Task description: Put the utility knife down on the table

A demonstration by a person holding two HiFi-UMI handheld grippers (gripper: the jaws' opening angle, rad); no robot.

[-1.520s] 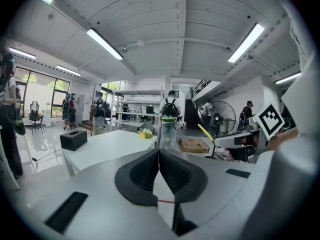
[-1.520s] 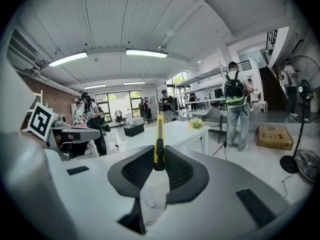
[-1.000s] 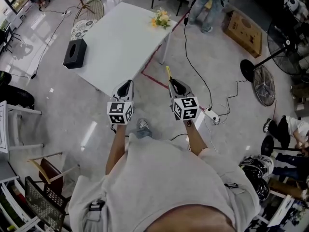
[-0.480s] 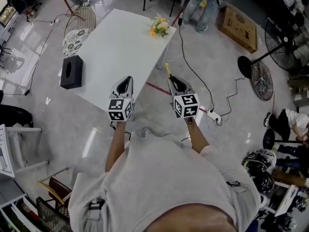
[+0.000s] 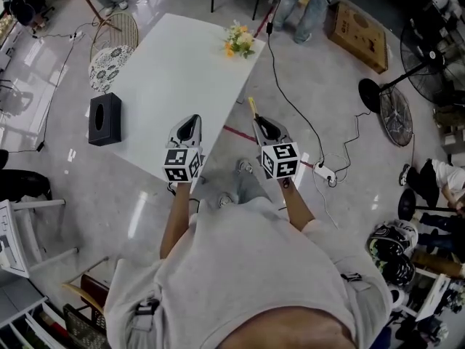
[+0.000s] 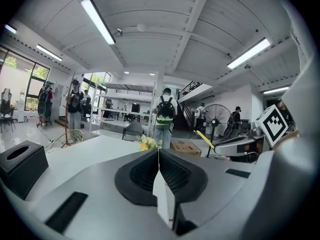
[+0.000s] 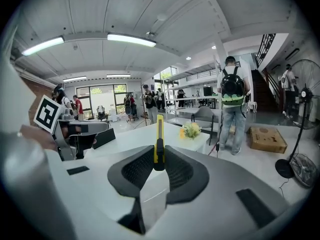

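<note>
The utility knife is clamped upright in your right gripper, just off the near edge of the table. Carry it inward over the top, lower it flat, then release. Your left gripper is closed and empty. The tissue box and the flowers sit well apart, so use the bare middle.

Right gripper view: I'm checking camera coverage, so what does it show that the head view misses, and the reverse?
Only the right gripper view: the ceiling lights and the staircase. Only the head view: the power strip and the person's shirt. Both: the yellow utility knife clamped in the right claw, the white table, the flowers and the cardboard box.
</note>
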